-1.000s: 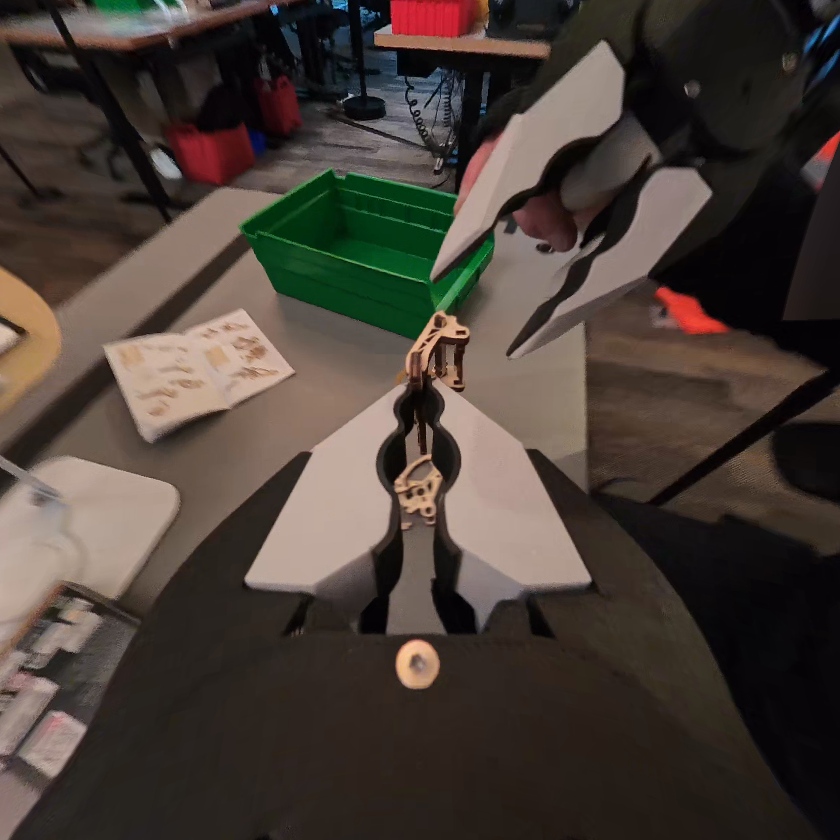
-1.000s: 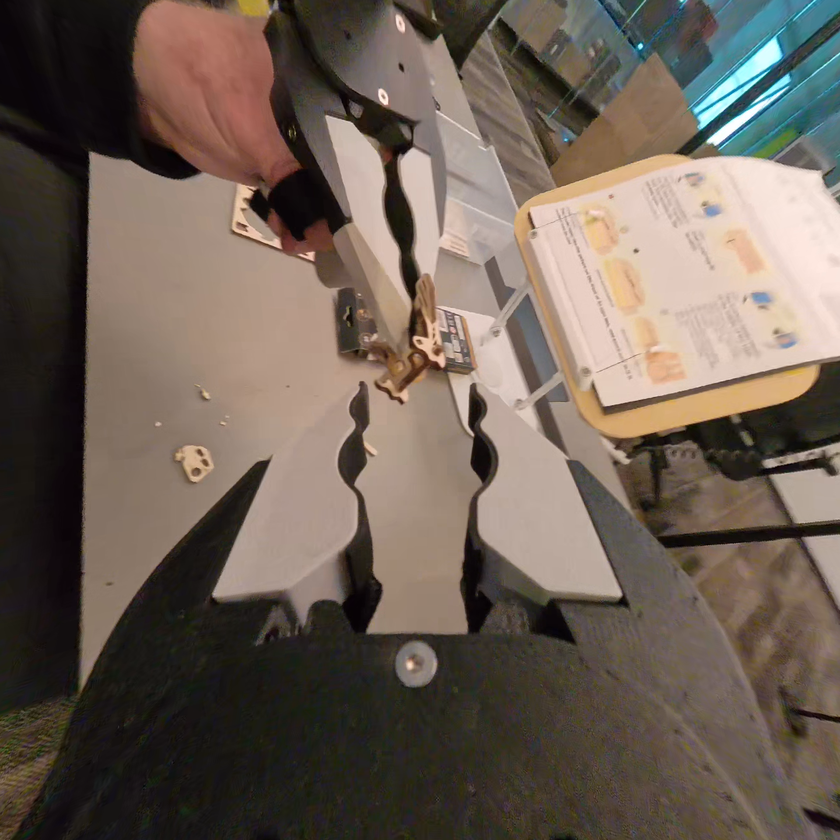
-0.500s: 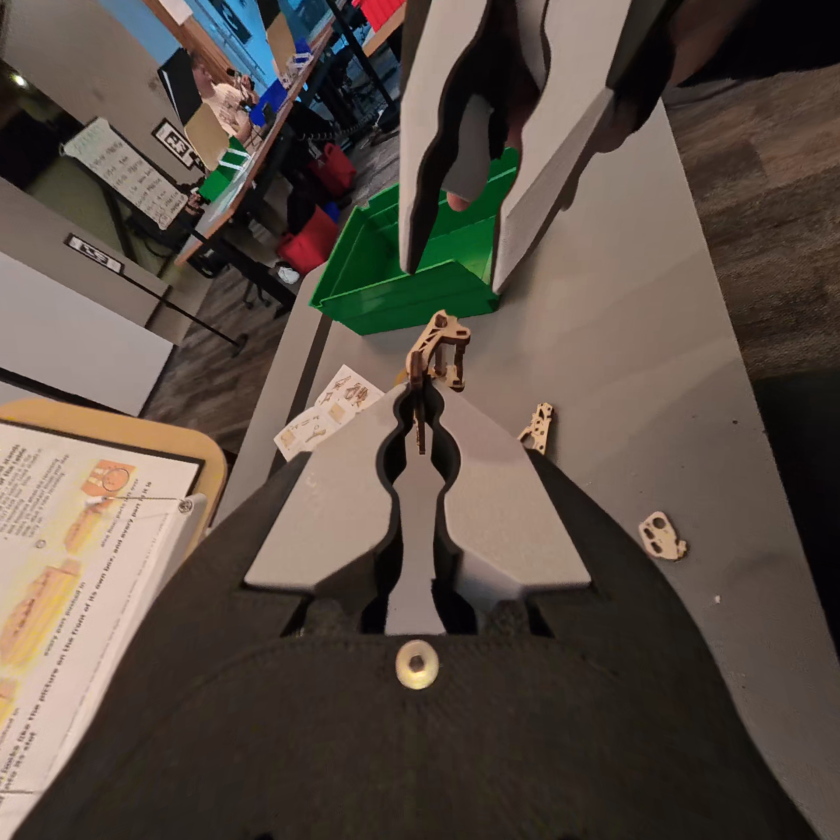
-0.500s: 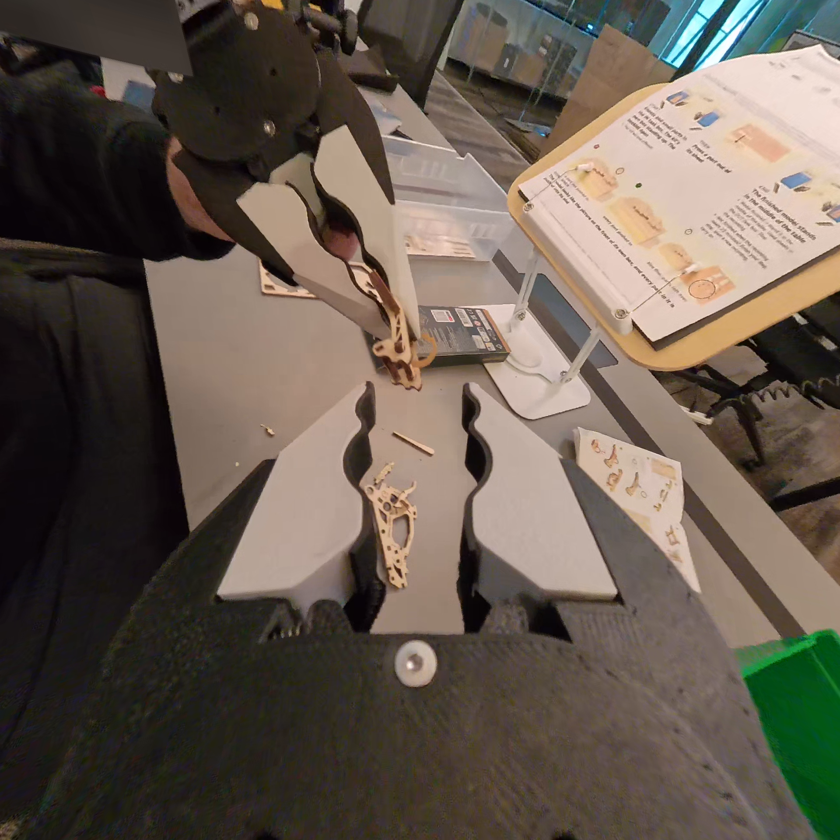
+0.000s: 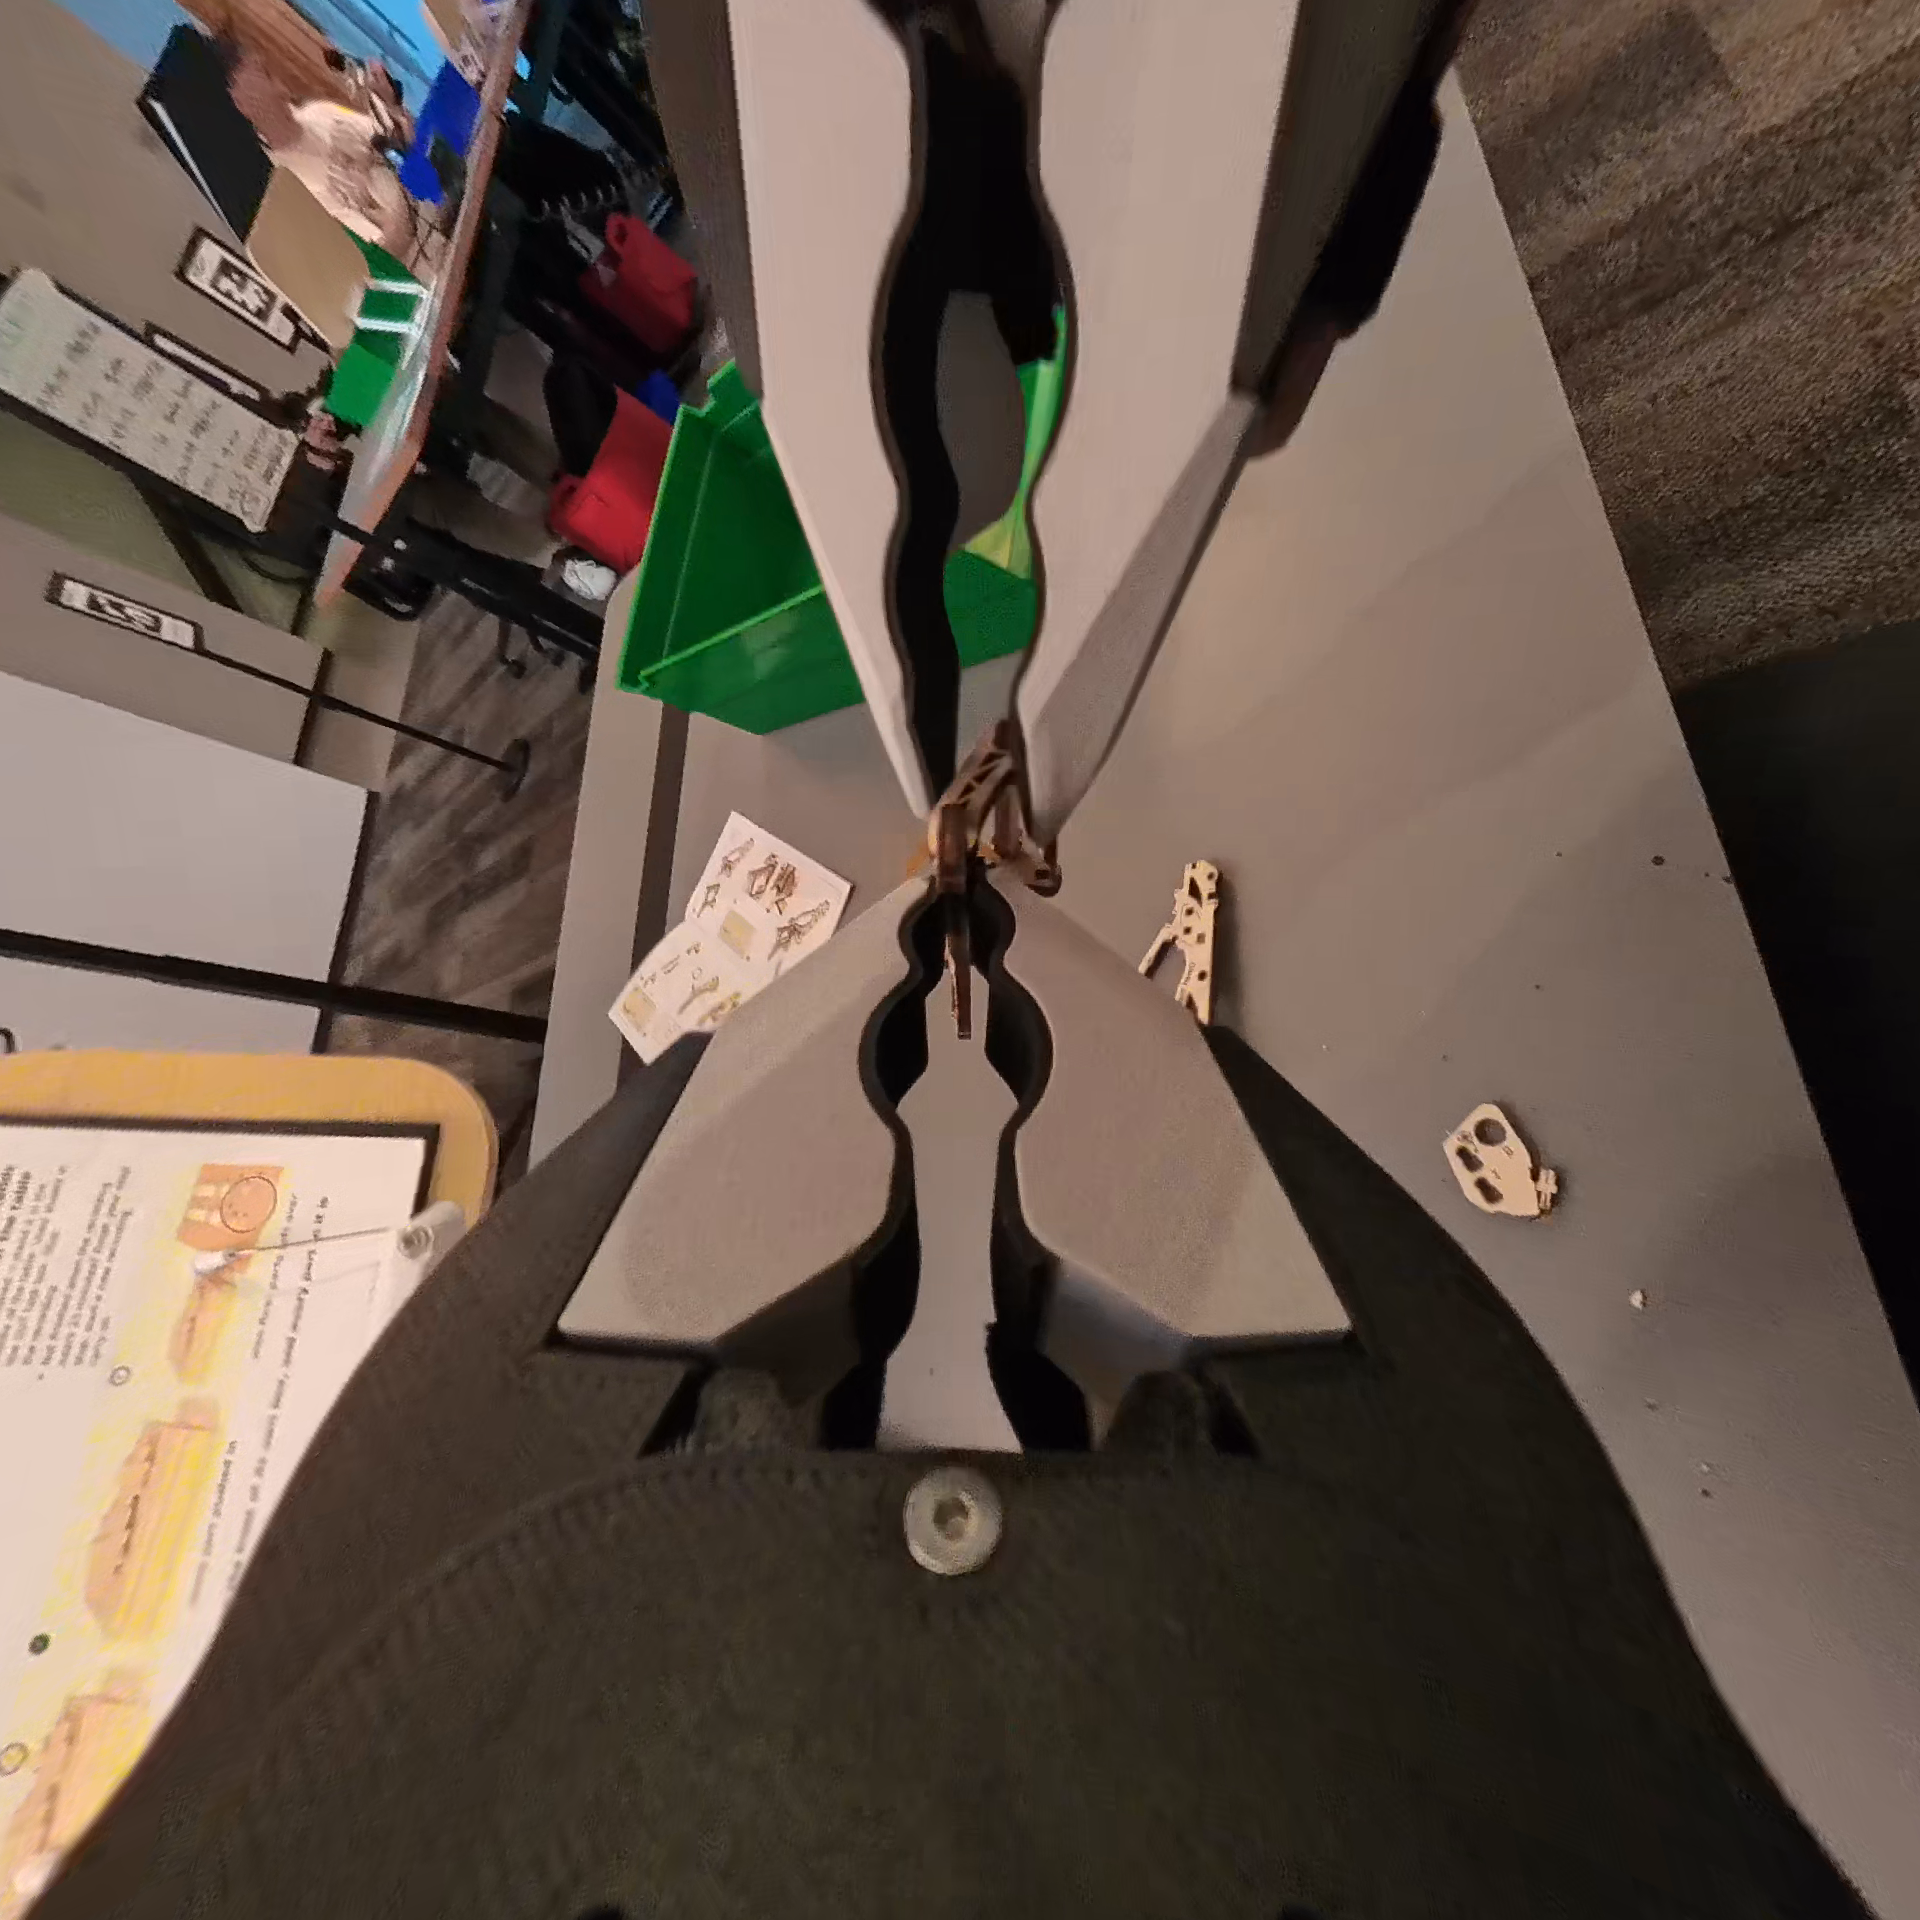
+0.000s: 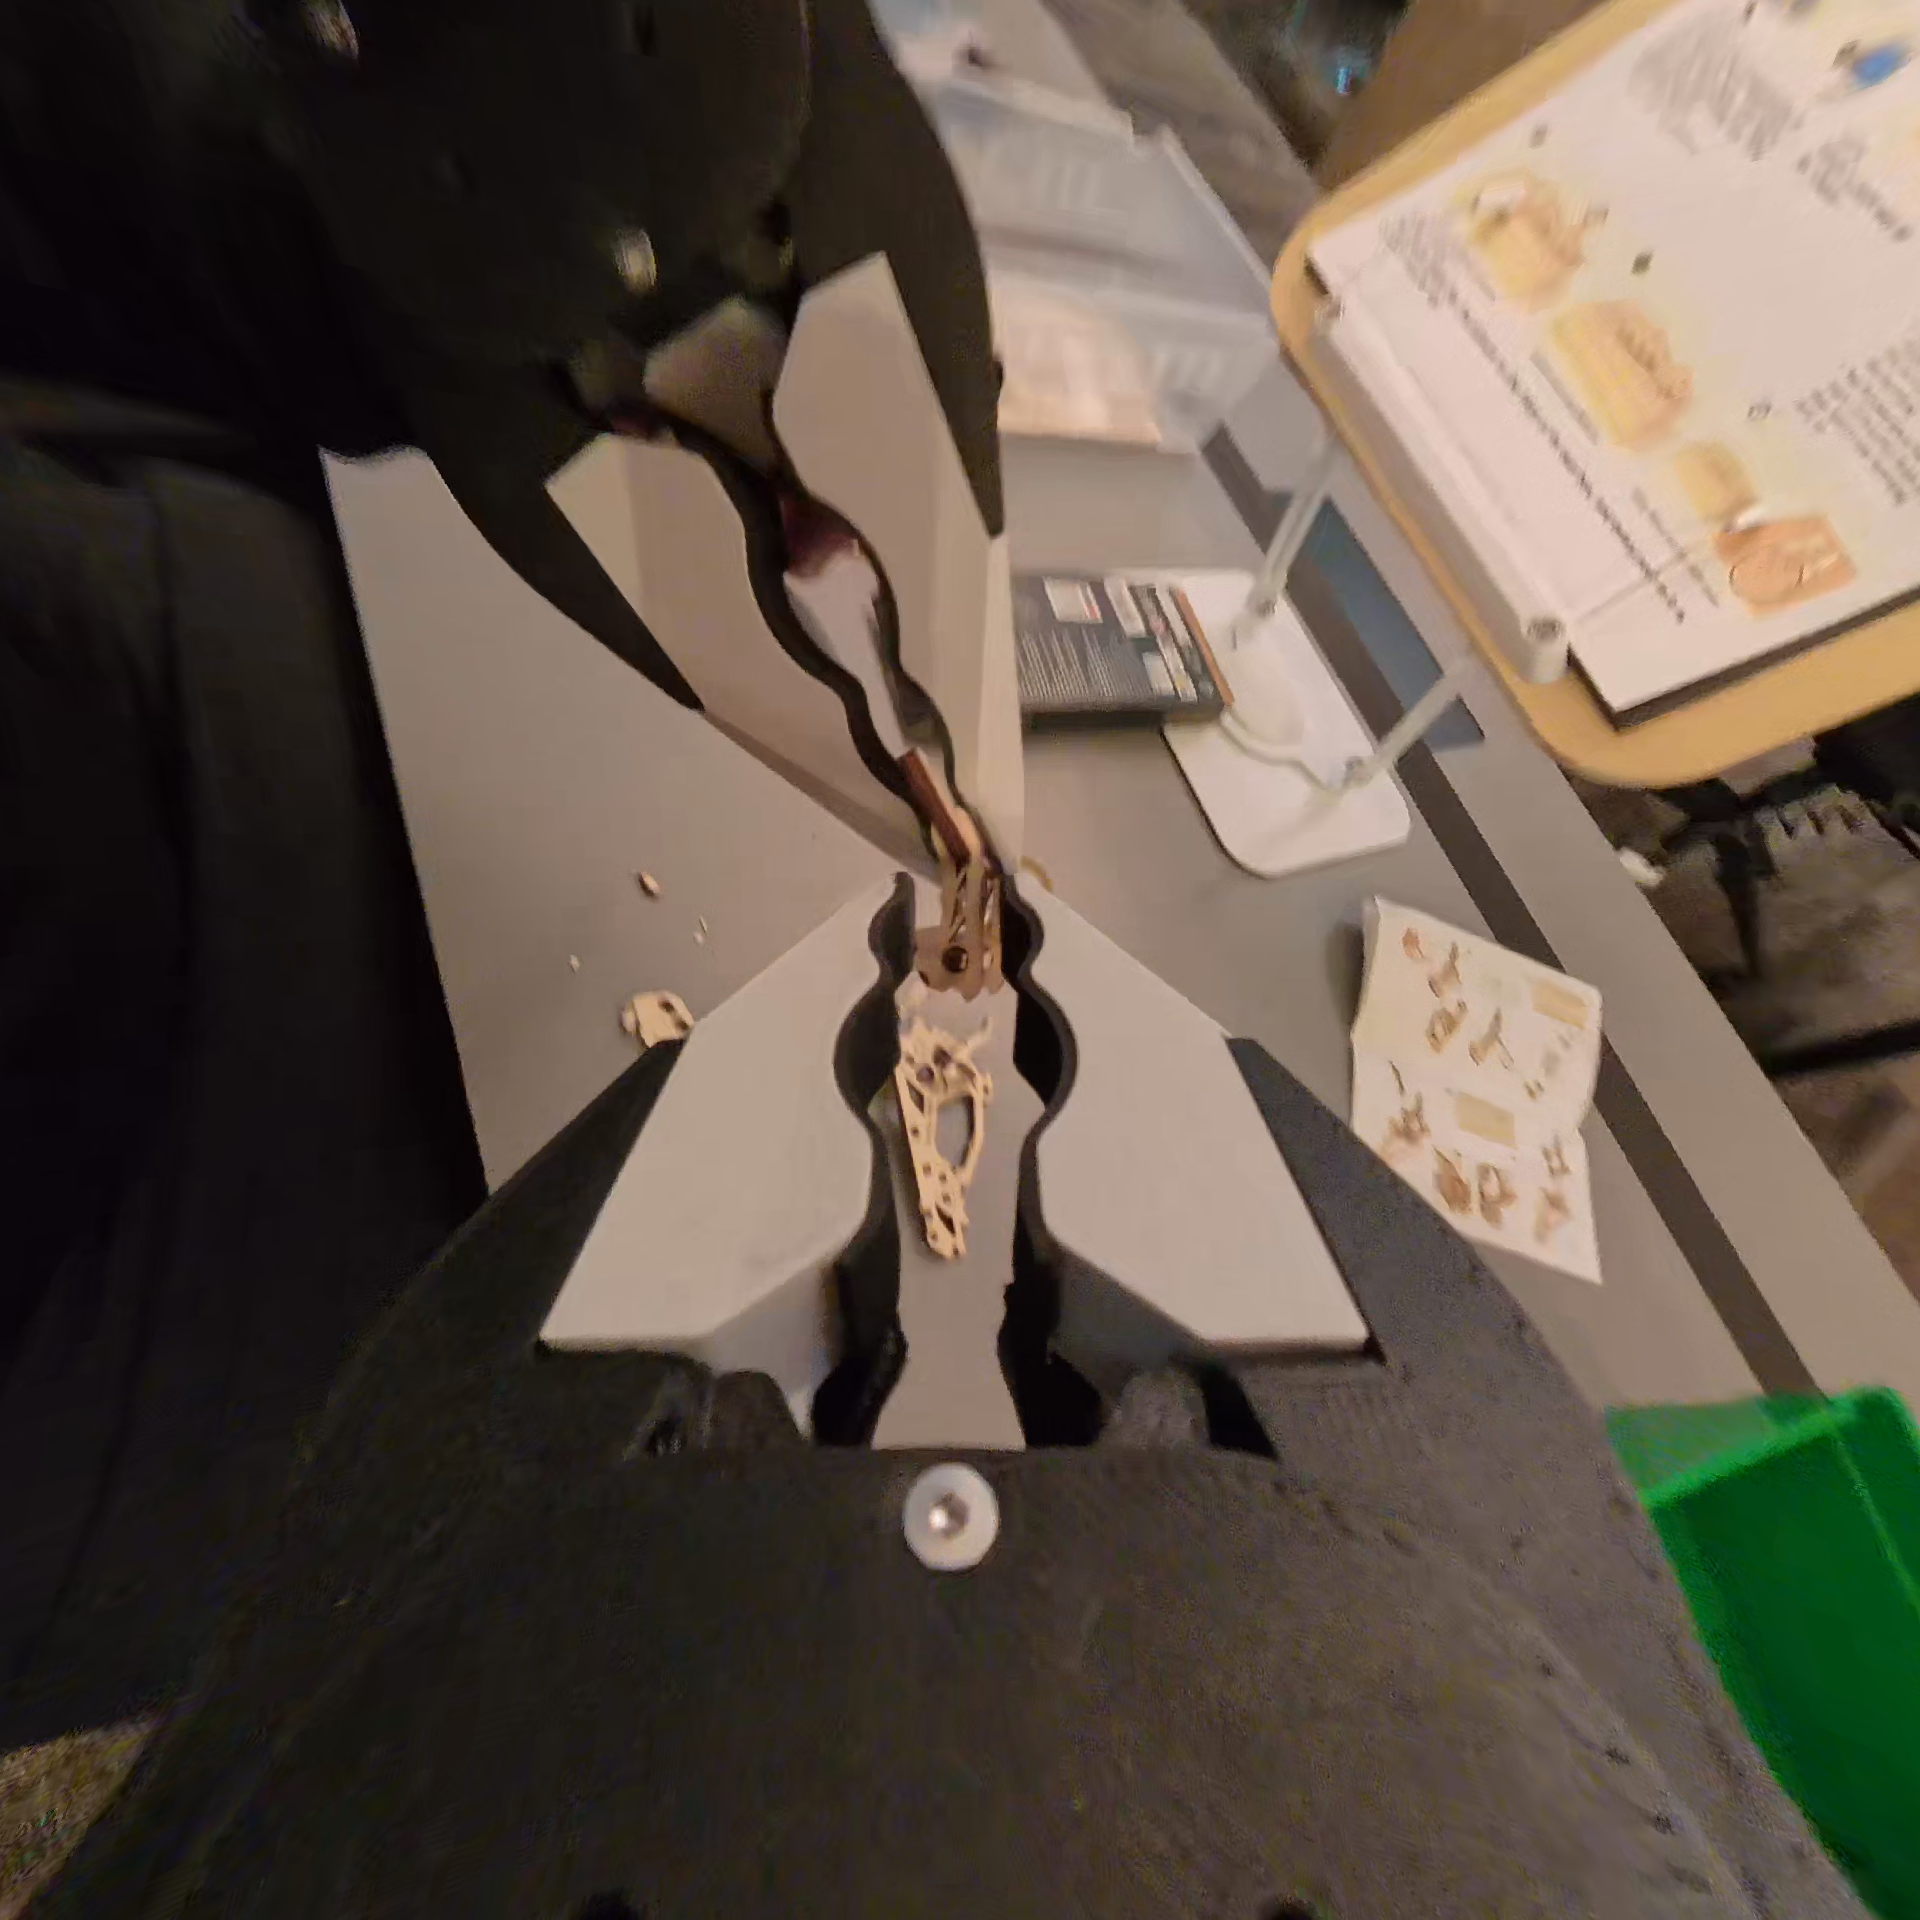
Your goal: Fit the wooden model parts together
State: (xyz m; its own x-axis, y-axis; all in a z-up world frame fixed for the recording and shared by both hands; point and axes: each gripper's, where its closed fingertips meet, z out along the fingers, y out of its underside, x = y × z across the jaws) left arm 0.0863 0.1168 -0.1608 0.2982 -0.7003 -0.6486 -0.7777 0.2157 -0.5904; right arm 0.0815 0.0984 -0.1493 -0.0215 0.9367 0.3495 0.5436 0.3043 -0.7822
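A small wooden model assembly (image 5: 977,831) is held between both grippers above the grey table (image 5: 1351,727). My left gripper (image 5: 956,899) is shut on its near end. My right gripper (image 5: 987,816) comes in from the top of the left wrist view and its tips are closed on the far end. In the right wrist view the right gripper (image 6: 956,899) pinches the assembly (image 6: 961,935), and the left gripper (image 6: 961,831) meets it from the upper left. A flat lattice wooden part (image 6: 940,1122) lies on the table below, also seen in the left wrist view (image 5: 1190,945).
A small oval wooden part with holes (image 5: 1501,1174) lies on the table to the right. A green bin (image 5: 748,623), a parts leaflet (image 5: 738,935), an instruction board on a stand (image 6: 1610,364), a dark box (image 6: 1117,644) and a clear container (image 6: 1081,260) stand around. My left and right fingertips are right by each other.
The right gripper has moved in to the assembly and narrowed from wide open to closed on it. The left gripper still holds the assembly and has swung to face the right gripper.
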